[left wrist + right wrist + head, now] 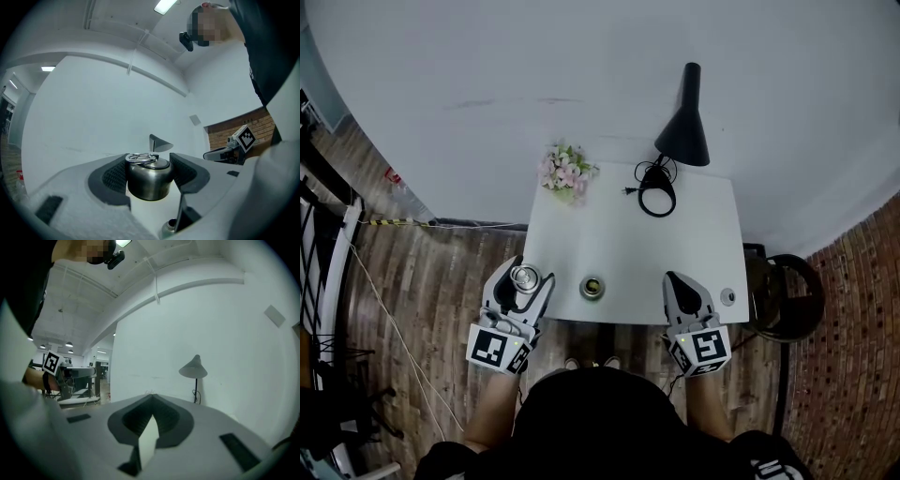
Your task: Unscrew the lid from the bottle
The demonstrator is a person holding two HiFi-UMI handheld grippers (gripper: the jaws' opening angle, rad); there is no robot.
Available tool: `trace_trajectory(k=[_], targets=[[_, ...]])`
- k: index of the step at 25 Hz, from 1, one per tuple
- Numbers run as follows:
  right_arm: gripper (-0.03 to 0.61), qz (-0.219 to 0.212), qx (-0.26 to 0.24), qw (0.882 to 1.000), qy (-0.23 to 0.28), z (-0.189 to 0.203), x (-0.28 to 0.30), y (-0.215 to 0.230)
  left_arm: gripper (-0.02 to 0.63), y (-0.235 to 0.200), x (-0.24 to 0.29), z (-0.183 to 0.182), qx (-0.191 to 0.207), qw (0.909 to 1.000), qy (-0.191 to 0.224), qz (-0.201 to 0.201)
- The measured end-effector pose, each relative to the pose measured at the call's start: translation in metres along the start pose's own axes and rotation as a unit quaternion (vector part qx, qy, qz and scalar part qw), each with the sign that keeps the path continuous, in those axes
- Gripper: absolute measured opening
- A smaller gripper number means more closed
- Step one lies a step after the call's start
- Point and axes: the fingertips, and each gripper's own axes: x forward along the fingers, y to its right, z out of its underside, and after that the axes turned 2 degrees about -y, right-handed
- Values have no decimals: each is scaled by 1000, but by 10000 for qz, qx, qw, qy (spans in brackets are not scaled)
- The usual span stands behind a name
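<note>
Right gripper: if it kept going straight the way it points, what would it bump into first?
Most likely the plain white wall; the black cone-shaded desk lamp stands to the right of that line, though depth is unclear.

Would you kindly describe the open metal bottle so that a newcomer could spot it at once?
Find the white rectangular table and follow its near edge to the middle. The round steel bottle stands there, its dark mouth open upward; the ring-topped steel lid, by contrast, sits in the left claw.

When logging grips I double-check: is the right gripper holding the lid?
No, the right gripper is shut with nothing between its jaws.
</note>
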Motion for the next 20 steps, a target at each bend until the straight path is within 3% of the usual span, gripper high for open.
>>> trace_trajectory(k=[16,20], targets=[[14,103,-60,9999,-31,-3,7,5,270,-11,-7,-2,-64,10000,42,-57],[12,-58,-300,9994,134,-10,9,-4,270,-12,-9,-2,-81,9999,35,-100]])
